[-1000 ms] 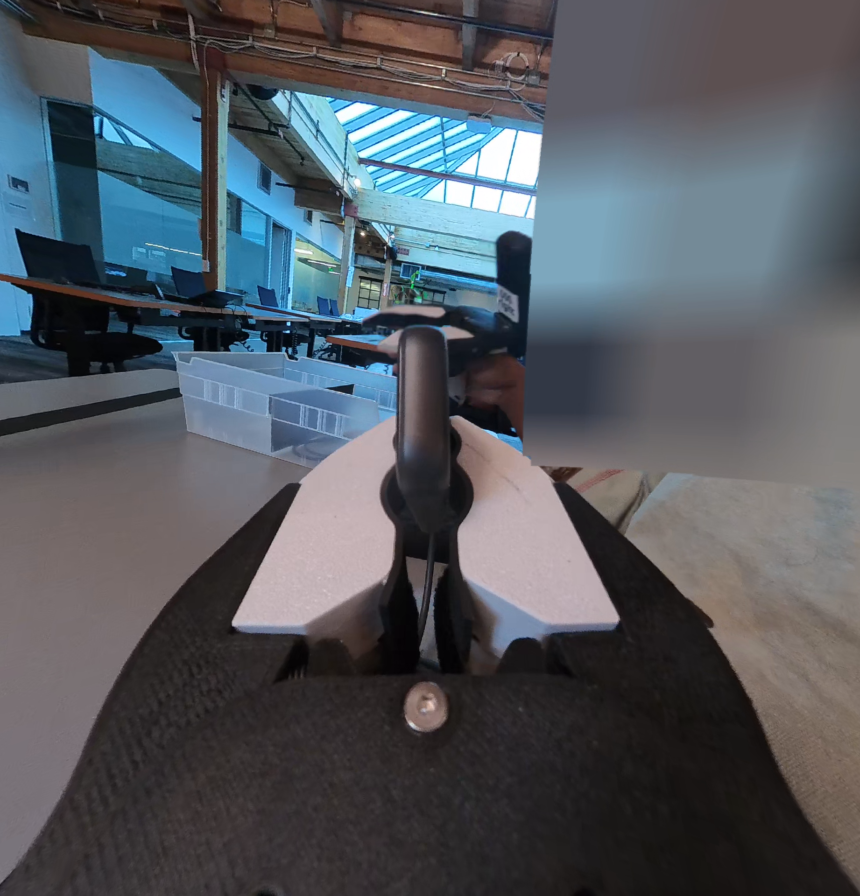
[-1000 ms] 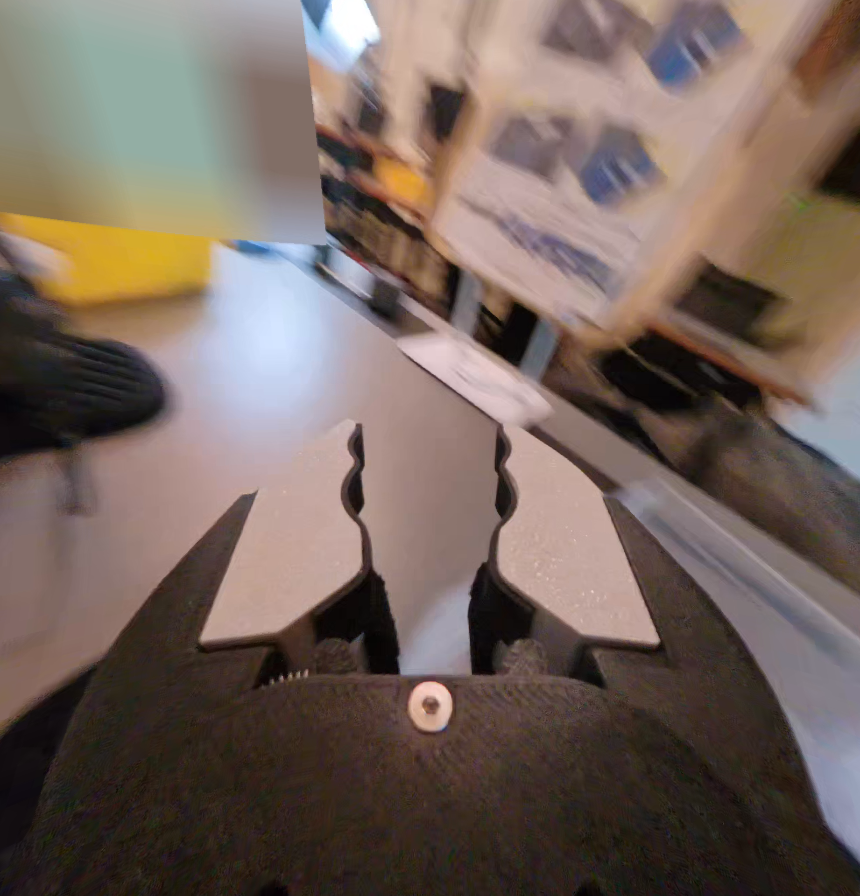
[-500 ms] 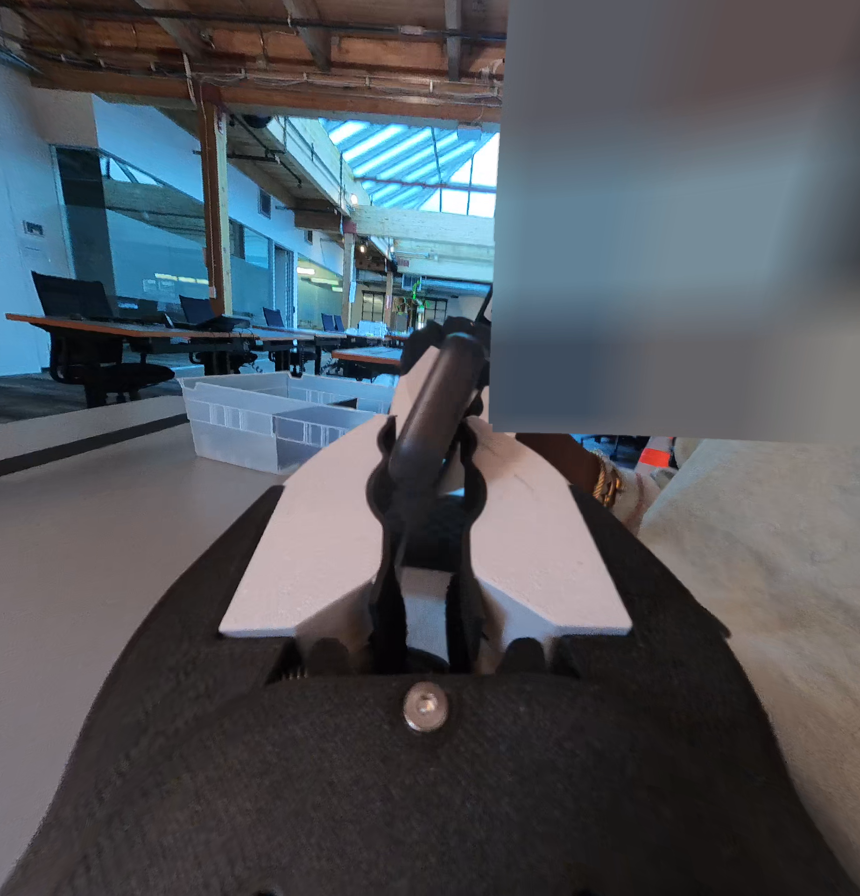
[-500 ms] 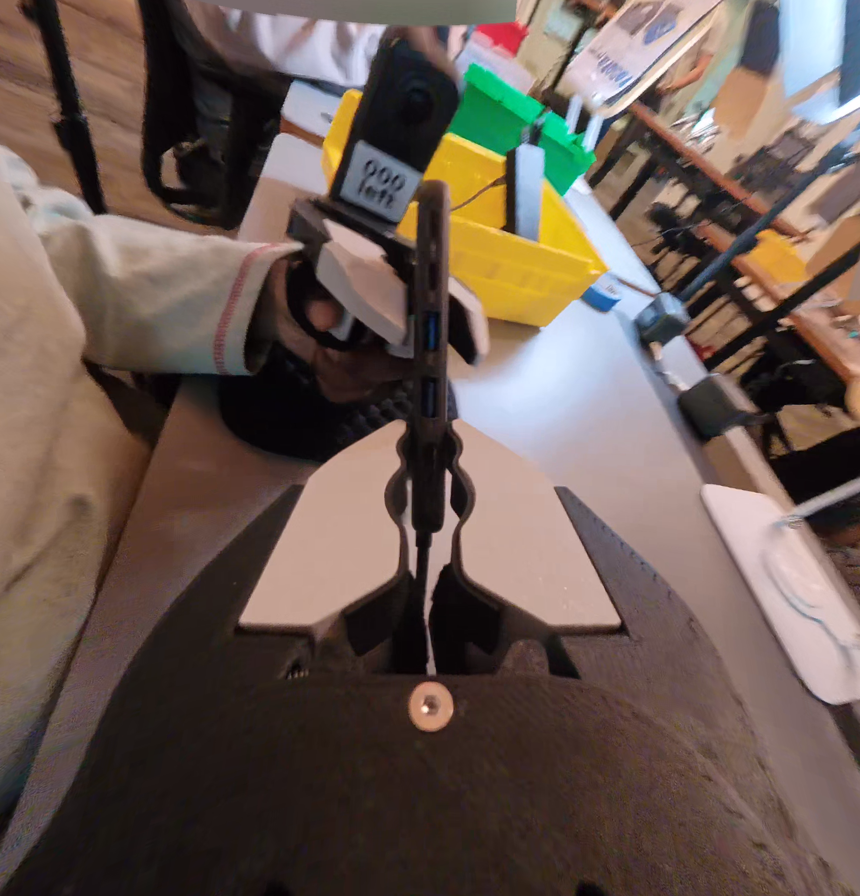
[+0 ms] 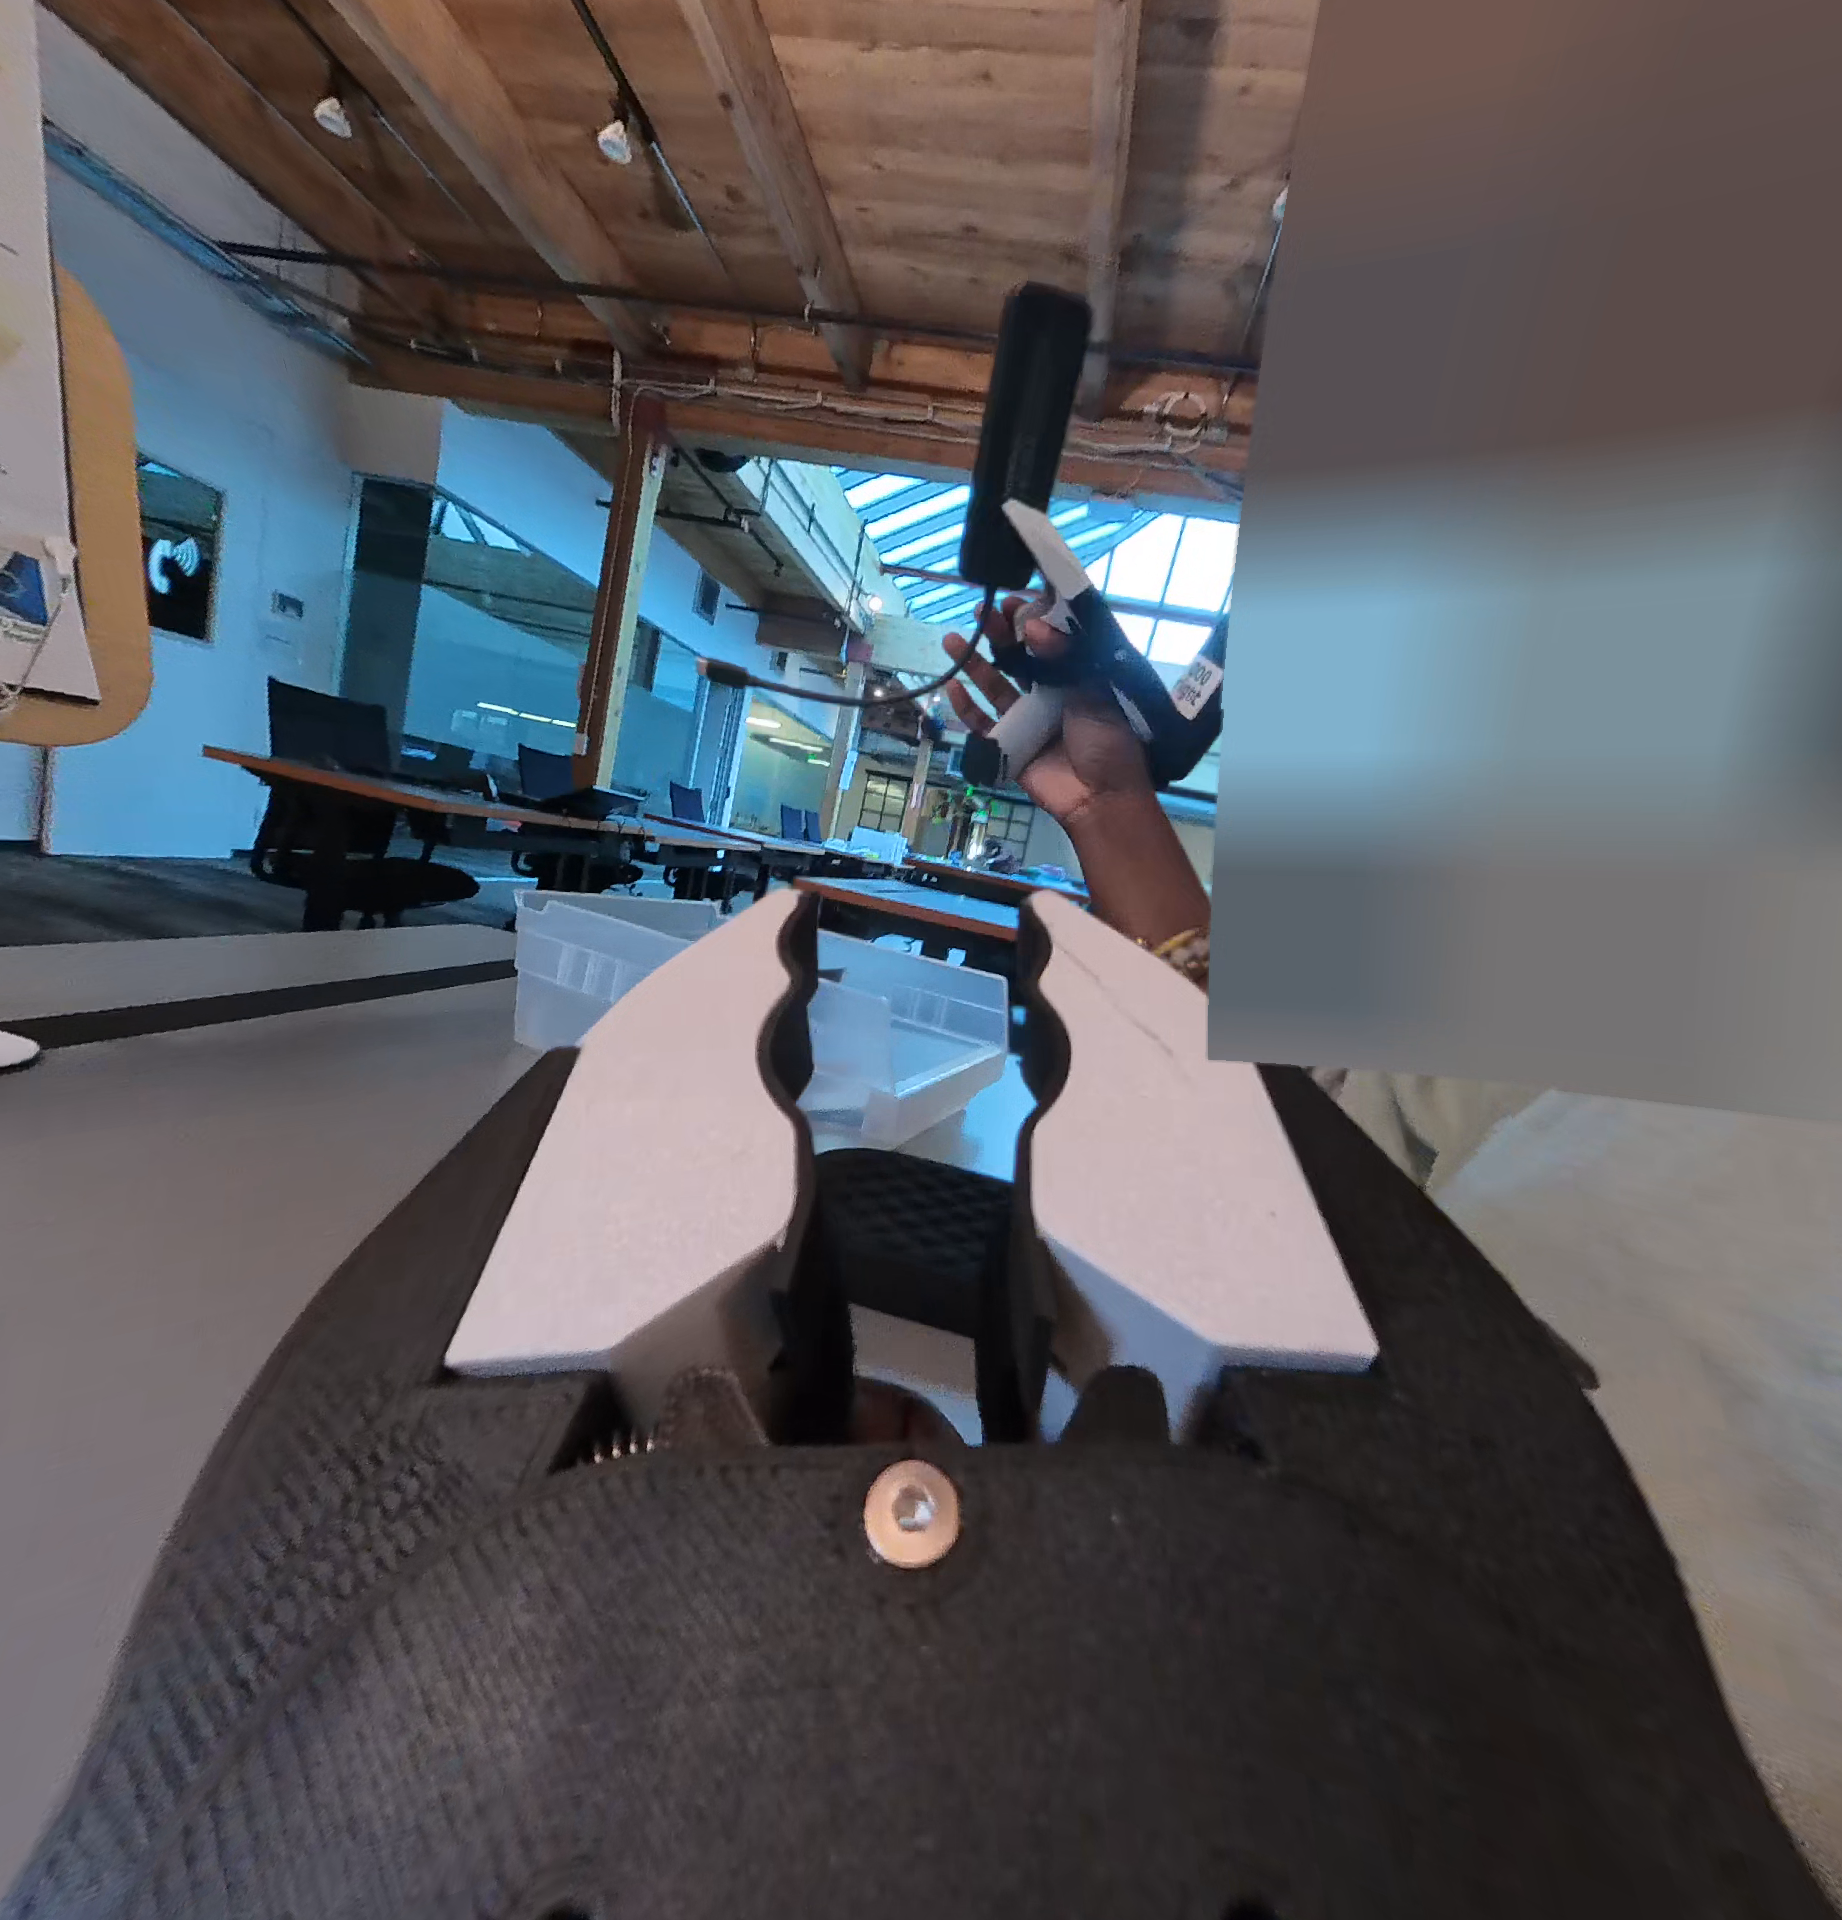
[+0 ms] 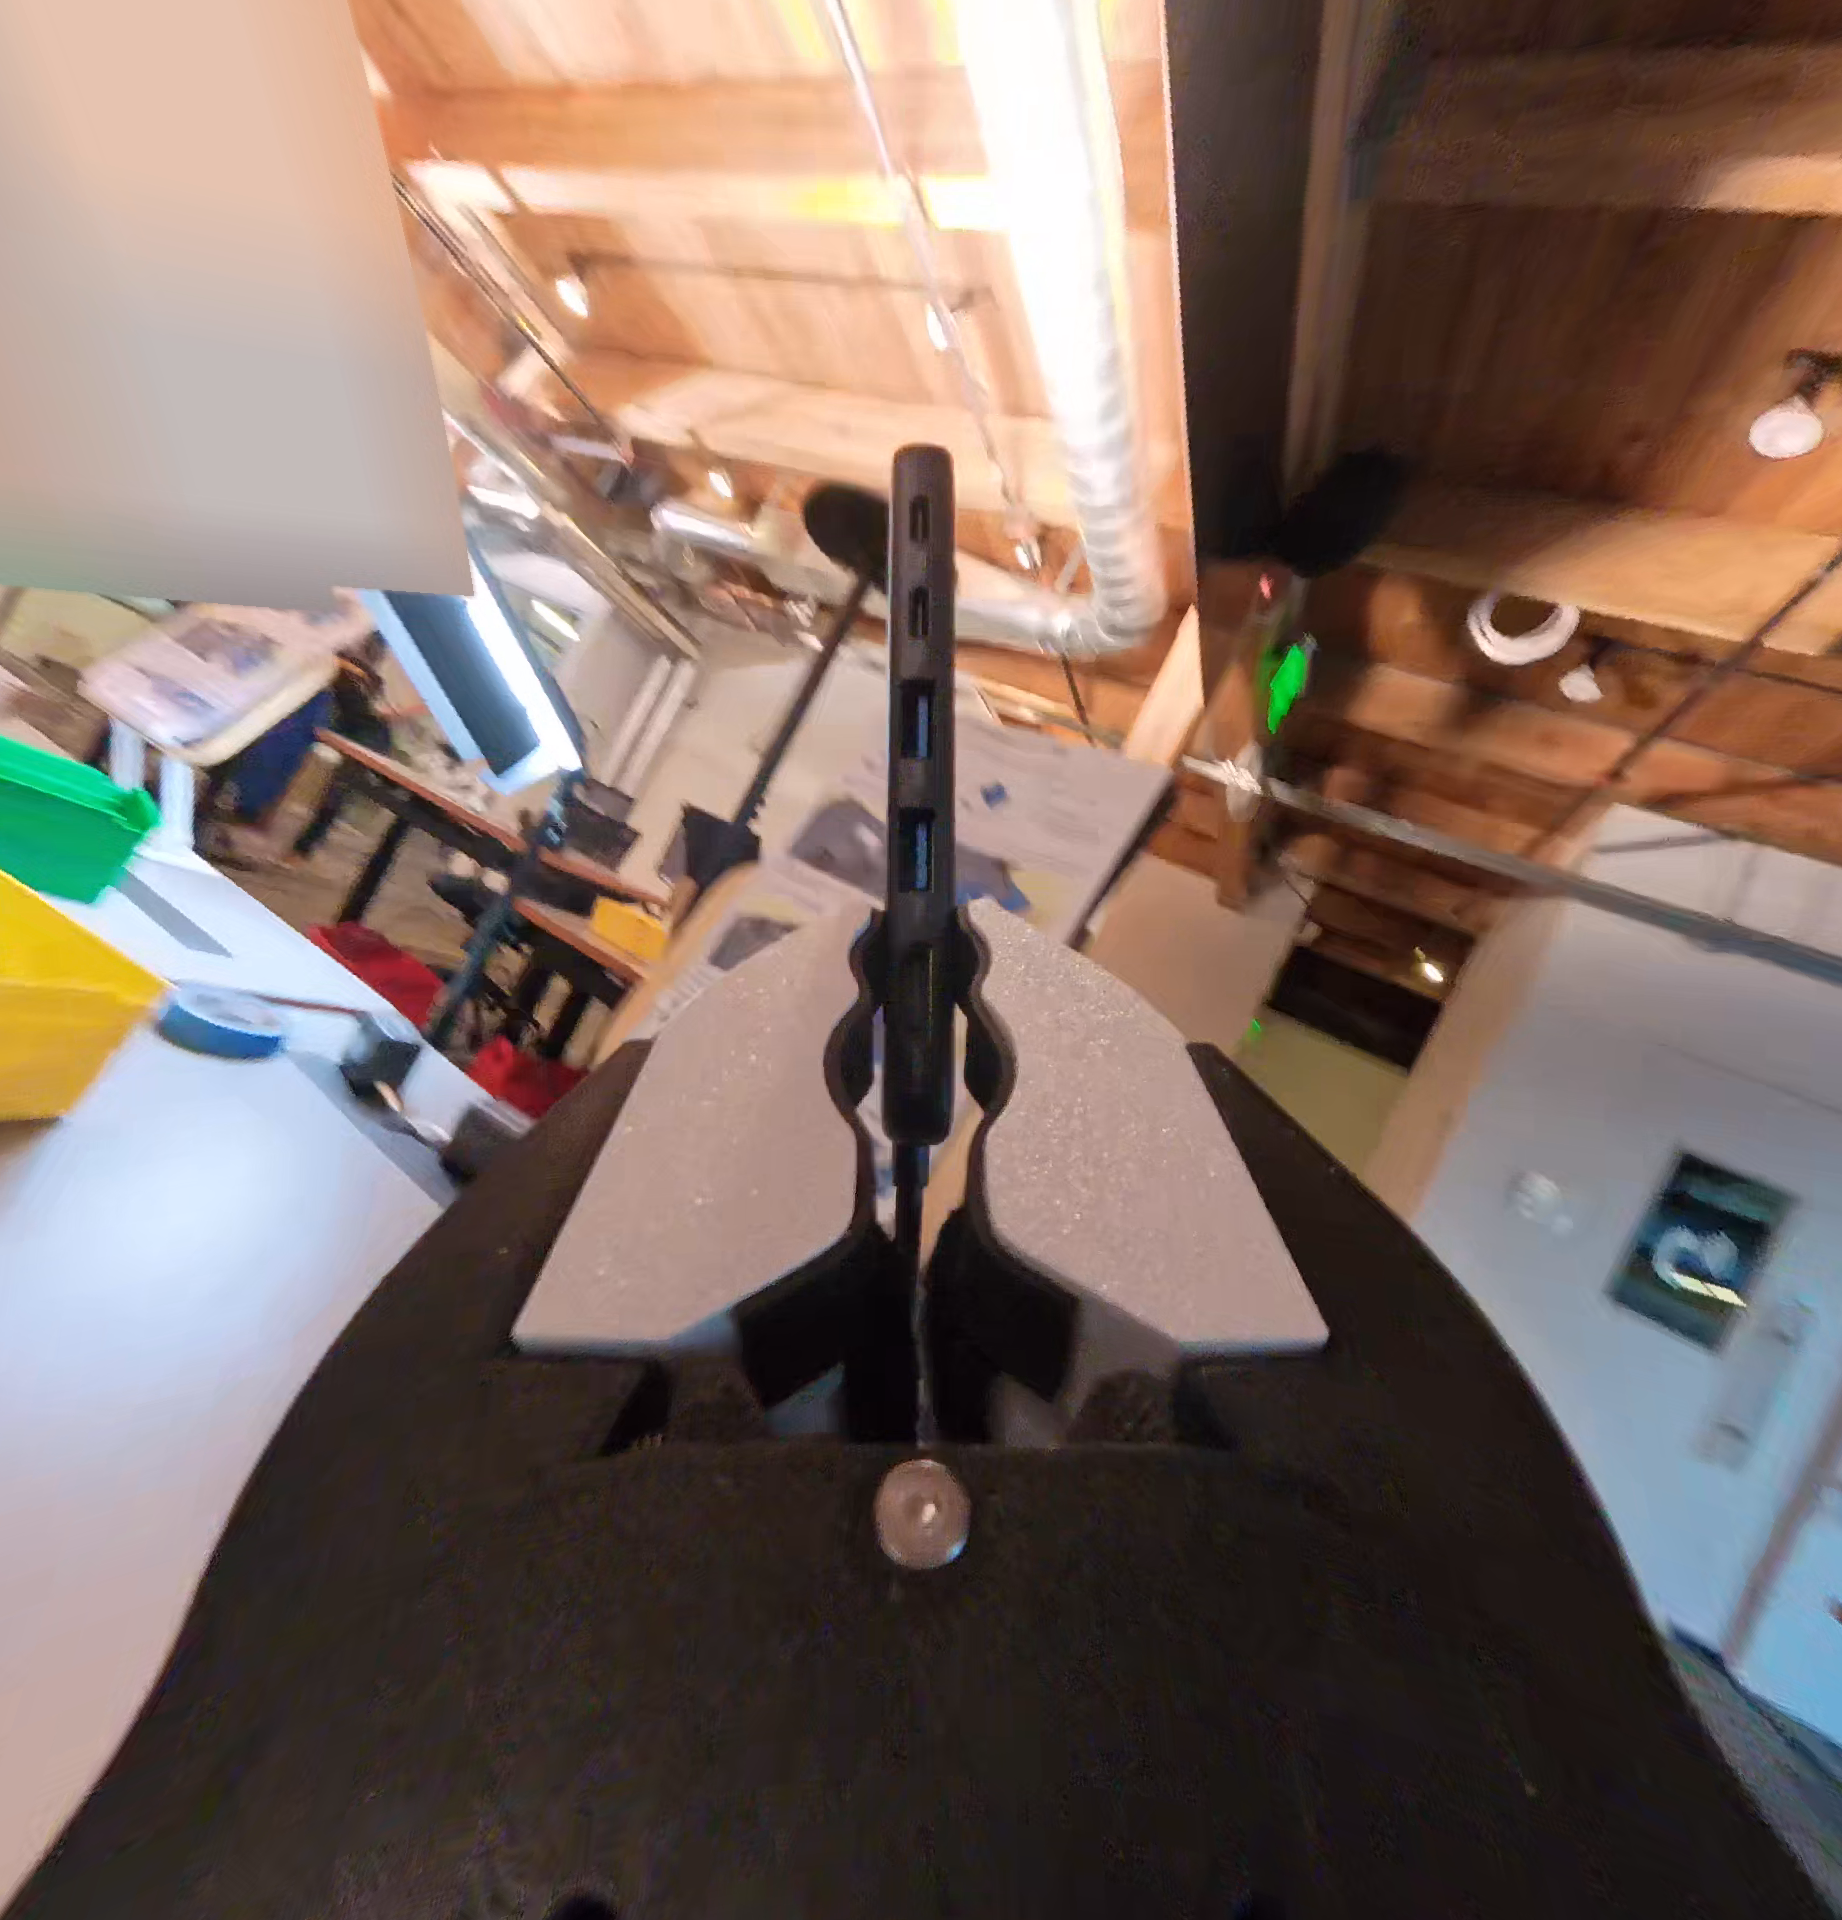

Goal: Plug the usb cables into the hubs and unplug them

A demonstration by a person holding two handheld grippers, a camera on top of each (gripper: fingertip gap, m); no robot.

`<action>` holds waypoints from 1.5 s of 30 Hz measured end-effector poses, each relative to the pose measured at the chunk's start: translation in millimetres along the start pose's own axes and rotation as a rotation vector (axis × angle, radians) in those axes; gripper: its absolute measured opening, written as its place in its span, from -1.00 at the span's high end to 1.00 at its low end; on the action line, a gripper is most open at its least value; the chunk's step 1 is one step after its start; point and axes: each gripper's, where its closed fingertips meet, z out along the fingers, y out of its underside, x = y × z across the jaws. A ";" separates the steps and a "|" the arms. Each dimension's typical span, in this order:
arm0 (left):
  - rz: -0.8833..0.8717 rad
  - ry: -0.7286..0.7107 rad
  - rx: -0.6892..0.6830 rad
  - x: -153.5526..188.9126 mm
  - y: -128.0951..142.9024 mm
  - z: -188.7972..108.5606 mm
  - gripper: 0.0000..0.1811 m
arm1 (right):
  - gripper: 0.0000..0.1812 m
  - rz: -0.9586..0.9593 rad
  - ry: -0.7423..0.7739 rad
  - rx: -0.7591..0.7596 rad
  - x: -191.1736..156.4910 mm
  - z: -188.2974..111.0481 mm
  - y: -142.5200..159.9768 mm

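Observation:
My right gripper (image 6: pixel 919 925) is shut on the lower end of a slim black USB hub (image 6: pixel 919 727). It holds the hub upright in the air, port side toward the camera, with all the ports empty. The hub's short black cable runs down between the fingers. In the left wrist view the same hub (image 5: pixel 1026 431) is raised high in the right gripper (image 5: pixel 1042 582), and its cable (image 5: pixel 855 686) hangs out to the left with a loose plug end. My left gripper (image 5: pixel 912 925) is open and empty, low over the grey table (image 5: pixel 221 1143).
A clear plastic divided bin (image 5: pixel 896 1029) stands on the table just beyond the left gripper. A yellow bin (image 6: pixel 23 997), a green bin (image 6: pixel 34 821), a blue tape roll (image 6: pixel 221 1023) and a small black adapter (image 6: pixel 387 1070) lie on the table at the left of the right wrist view. Tip to tip, the grippers are about 35 cm apart.
The left gripper let go of the hub and opened. The right gripper closed on the hub and lifted it up and away from the left gripper.

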 end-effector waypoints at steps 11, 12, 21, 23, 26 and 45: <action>-0.029 -0.028 0.008 -7.5 -0.5 -1.8 0.61 | 0.87 -0.017 -0.156 -0.904 50.8 -60.6 248.0; -0.029 -0.029 0.005 -7.9 0.1 -1.6 0.61 | 0.87 -0.018 -0.173 -0.987 48.9 -69.4 263.0; -0.032 -0.034 -0.016 -9.2 3.9 -1.0 0.61 | 0.65 -0.060 -0.177 -1.172 34.2 -87.9 303.6; -0.032 -0.035 -0.016 -9.2 3.8 -1.1 0.61 | 0.64 -0.084 -0.121 -1.143 41.2 -82.3 294.7; -0.028 -0.035 -0.020 -8.9 4.3 -0.9 0.61 | 0.56 -0.089 -0.009 -1.043 50.6 -66.7 265.0; 0.007 -0.039 -0.053 -5.8 10.1 1.2 0.61 | 0.40 0.459 -0.194 -0.118 -203.3 -28.3 109.4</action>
